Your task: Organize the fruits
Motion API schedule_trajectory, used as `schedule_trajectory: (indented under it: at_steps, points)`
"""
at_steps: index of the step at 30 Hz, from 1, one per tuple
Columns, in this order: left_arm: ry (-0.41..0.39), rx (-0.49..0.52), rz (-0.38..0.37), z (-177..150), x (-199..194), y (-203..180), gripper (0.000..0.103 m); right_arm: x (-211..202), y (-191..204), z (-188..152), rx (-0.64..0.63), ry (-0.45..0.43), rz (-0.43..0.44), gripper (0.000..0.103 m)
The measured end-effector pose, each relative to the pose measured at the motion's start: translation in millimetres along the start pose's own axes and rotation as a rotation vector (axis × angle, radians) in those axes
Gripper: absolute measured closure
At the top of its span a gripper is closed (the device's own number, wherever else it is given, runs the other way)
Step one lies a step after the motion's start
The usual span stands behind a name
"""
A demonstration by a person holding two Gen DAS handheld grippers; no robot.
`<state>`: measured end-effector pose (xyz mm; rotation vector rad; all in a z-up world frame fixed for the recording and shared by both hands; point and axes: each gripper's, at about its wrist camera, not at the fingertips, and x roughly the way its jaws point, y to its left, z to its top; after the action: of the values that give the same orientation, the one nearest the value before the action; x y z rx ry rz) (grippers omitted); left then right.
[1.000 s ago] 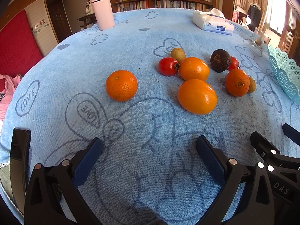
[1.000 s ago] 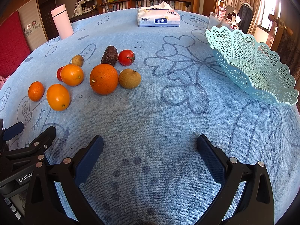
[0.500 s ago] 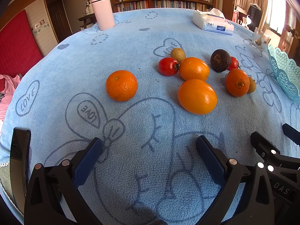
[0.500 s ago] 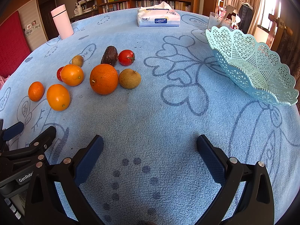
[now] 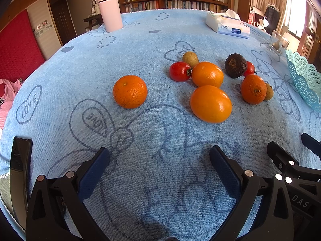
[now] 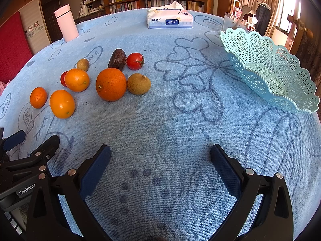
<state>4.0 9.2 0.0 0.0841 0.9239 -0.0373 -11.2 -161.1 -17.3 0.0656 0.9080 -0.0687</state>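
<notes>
Left wrist view: the left gripper (image 5: 159,162) hangs low over the blue towel-covered desk (image 5: 60,76), jaws spread wide and holding nothing. Ahead lie a lone mandarin (image 5: 130,91), a large orange (image 5: 210,104), a tomato (image 5: 180,71) and a dark avocado (image 5: 235,65) (all on the cloth).

Right wrist view: the right gripper (image 6: 160,160) sits level beside the left one, jaws likewise wide apart and empty. The fruit cluster lies ahead to the left; the turquoise lattice basket (image 6: 268,68), well apart, stands at right.
</notes>
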Motion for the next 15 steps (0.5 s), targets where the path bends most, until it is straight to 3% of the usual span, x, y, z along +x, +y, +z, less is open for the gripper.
schedule_trajectory:
  at_steps: [10,15]
  points:
    - [-0.072,0.028,0.011,-9,-30,5,0.005,-1,2,3,-0.008,0.005,-0.005,0.002]
    - [-0.097,-0.011,0.023,-21,-51,26,0.005,0,3,3,-0.01,0.008,-0.009,0.002]
